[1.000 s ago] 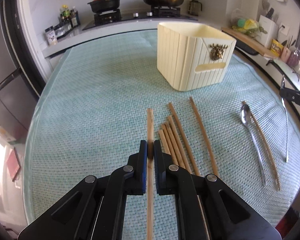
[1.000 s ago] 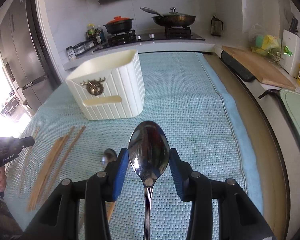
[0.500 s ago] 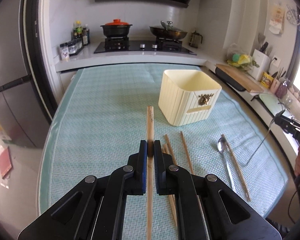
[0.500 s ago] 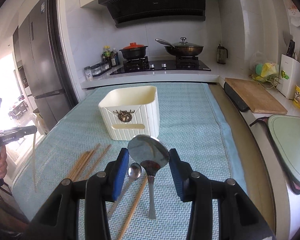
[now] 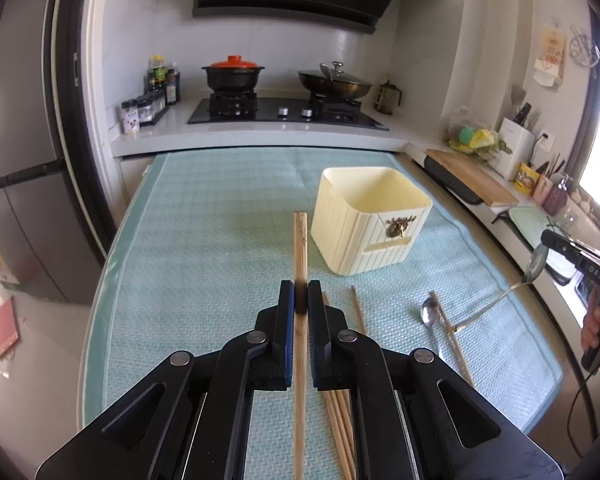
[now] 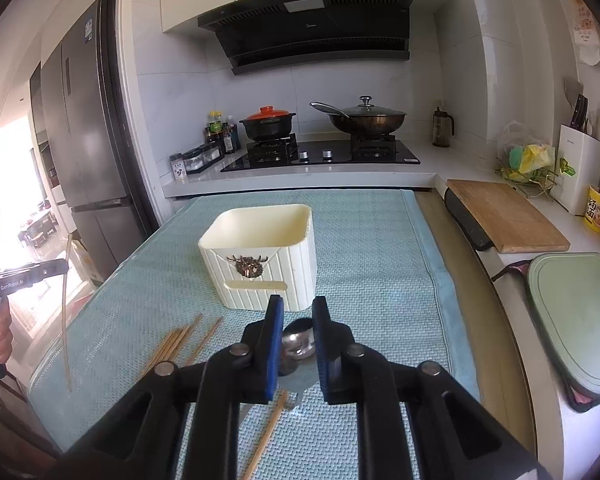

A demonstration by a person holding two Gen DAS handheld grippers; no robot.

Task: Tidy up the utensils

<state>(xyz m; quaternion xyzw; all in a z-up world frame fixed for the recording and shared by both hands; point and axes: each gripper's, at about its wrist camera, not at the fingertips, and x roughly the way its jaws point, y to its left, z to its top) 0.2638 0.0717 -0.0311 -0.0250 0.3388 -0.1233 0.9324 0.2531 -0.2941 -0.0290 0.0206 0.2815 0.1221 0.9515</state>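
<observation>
Kitchen mat holds the cream box. Your left gripper pinches a chopstick. Your right gripper, jaws just closing, squeezes a spoon; only the left view shows its handle.

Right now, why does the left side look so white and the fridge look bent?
Right wrist view: daylight washes out the left edge behind the left gripper; the fisheye lens bows the tall grey fridge. Left wrist view: the window glares white at the right edge.
</observation>
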